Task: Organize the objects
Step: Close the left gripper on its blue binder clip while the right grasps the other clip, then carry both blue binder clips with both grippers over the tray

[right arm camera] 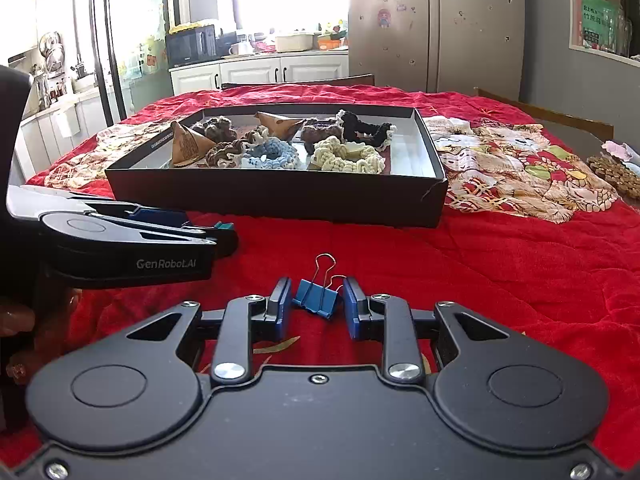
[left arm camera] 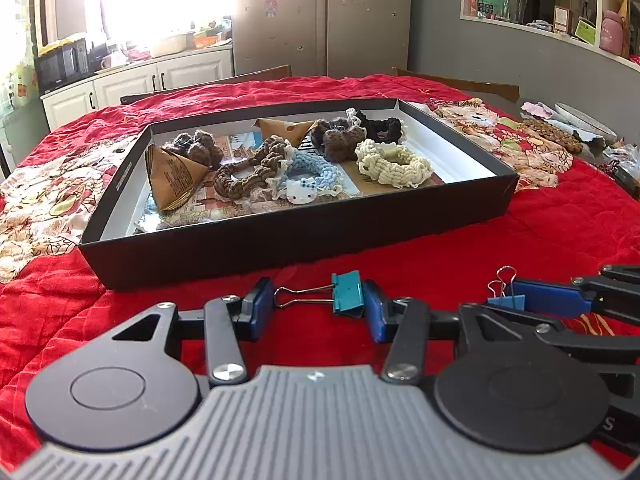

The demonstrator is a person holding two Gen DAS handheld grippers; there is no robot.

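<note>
**Two binder clips between two sets of fingers**

The left gripper (left arm camera: 316,308) has its fingers (left arm camera: 256,308) half spread around a teal clip (left arm camera: 347,293) lying on the red cloth (left arm camera: 520,248) of the table. The clip's body touches the right finger, its wire handles reach to the left finger, and I cannot tell whether the fingers press on it.

The right gripper (right arm camera: 317,307) has its fingers (right arm camera: 280,308) narrowly spread around a blue clip (right arm camera: 316,298), whose wire handles stick up. The clip's body seems to touch both fingers, though a firm pinch cannot be made out.

Ahead of both sets of fingers, well apart from the clips, stands a black box (left arm camera: 280,240). Inside it lie crocheted scrunchies (left arm camera: 394,162), brown, blue, cream and black, and two brown paper packets (left arm camera: 172,176). To the right of the fingers and box a patterned cloth (right arm camera: 508,168) covers the table.
</note>
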